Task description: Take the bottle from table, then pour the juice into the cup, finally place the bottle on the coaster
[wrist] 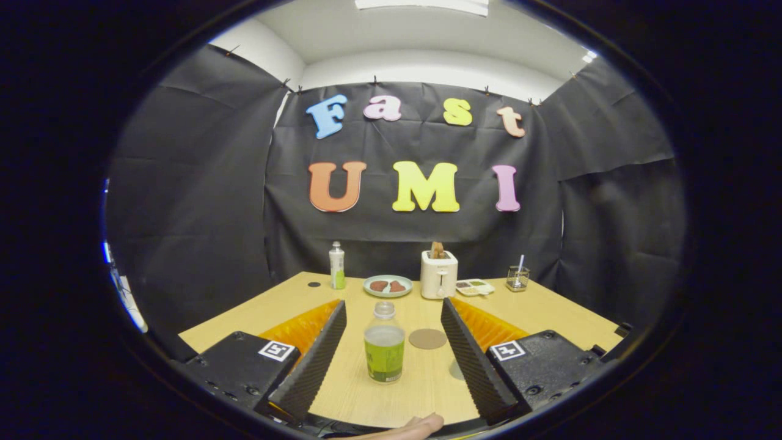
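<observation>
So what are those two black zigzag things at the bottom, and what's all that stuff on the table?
Those are the two fingers of a claw that a person holds in a hand. The camera rides on the claw and looks forward along the fingers. The claw is open and holds nothing. Between the fingers stands a bottle with a green label on a wooden table. Beside it, a bit farther, lies a round brown coaster. Beyond the fingers, near the black cloth wall, are a taller bottle, a plate with brown food, a white toaster, a small tray and a glass cup with a straw or stick in it. A fingertip peeks in below.
</observation>
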`<move>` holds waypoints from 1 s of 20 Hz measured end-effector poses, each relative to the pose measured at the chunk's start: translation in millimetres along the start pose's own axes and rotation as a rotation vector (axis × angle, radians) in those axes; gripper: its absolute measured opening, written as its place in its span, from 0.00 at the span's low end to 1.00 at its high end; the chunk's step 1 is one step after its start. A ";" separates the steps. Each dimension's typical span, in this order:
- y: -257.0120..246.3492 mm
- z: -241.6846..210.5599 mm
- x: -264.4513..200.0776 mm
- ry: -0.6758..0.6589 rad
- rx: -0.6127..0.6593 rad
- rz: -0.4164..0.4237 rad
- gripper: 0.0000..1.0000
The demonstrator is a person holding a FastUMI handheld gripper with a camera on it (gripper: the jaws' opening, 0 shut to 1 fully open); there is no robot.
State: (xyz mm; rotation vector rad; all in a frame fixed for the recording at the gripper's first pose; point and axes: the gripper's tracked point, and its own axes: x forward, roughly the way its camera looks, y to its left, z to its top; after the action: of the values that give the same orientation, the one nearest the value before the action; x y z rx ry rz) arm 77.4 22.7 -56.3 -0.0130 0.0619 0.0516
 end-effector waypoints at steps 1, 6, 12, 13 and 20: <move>2.0 -6.5 7.6 0.005 0.004 -0.001 1.00; 17.0 -61.4 56.0 0.063 -0.012 0.005 1.00; 12.5 -94.7 91.2 0.093 -0.033 -0.047 1.00; 11.5 -97.1 94.8 0.089 -0.048 -0.056 1.00; 15.4 -97.7 126.0 0.070 -0.072 -0.080 1.00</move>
State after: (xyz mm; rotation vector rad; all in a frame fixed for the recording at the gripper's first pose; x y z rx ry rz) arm 196.2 43.0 -161.8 -0.0889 0.1297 -0.0262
